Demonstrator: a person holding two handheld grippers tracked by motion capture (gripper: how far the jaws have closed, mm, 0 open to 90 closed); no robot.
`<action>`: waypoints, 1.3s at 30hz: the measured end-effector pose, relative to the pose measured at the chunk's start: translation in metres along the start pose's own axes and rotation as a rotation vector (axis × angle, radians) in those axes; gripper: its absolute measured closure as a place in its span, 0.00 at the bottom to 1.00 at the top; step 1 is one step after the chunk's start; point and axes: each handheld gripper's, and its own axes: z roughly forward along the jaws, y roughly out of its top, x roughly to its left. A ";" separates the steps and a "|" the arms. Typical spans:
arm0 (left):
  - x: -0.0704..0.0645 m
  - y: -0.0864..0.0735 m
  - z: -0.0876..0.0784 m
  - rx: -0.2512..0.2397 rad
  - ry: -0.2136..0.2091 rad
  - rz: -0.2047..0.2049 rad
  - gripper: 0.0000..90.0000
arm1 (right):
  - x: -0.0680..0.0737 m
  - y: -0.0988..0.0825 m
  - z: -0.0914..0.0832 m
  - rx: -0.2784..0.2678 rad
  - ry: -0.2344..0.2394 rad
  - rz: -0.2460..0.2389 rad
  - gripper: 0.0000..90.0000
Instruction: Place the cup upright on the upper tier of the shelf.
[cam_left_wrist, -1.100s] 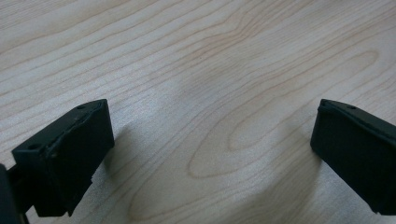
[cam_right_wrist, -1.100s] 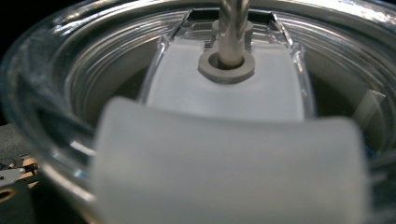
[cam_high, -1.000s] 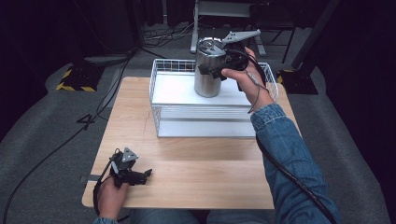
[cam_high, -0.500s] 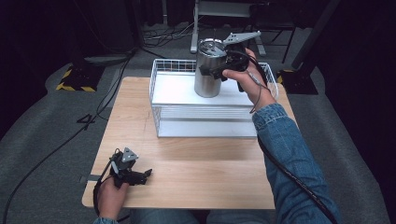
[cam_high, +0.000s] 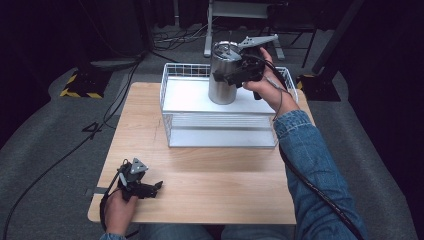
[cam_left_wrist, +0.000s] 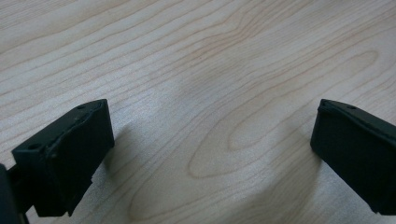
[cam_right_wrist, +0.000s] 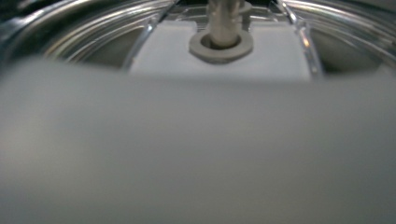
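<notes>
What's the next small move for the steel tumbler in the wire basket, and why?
Probably open the right hand-held gripper and back it off: the steel tumbler appears upright on the white floor of the wire basket, gripper at its side. The left hand-held gripper rests open.

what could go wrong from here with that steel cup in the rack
The right gripper grips the cup near its top, side-on, so the tall cup may tilt or slip when moved. It stands close to the rack's back rim, so a swing outward could knock the wire. The left gripper rests open on the table, far off, too far to steady the rack if it shifts.
</notes>
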 end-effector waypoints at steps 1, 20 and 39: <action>0.000 0.000 0.000 0.000 0.000 0.000 0.00 | 0.000 0.000 0.000 0.000 0.000 0.000 0.00; 0.000 0.000 0.000 0.000 0.001 0.000 0.00 | 0.000 -0.004 -0.017 0.013 0.011 -0.047 0.00; 0.000 0.000 0.000 0.003 -0.002 0.002 0.00 | 0.013 -0.005 -0.072 -0.036 0.027 -0.087 0.00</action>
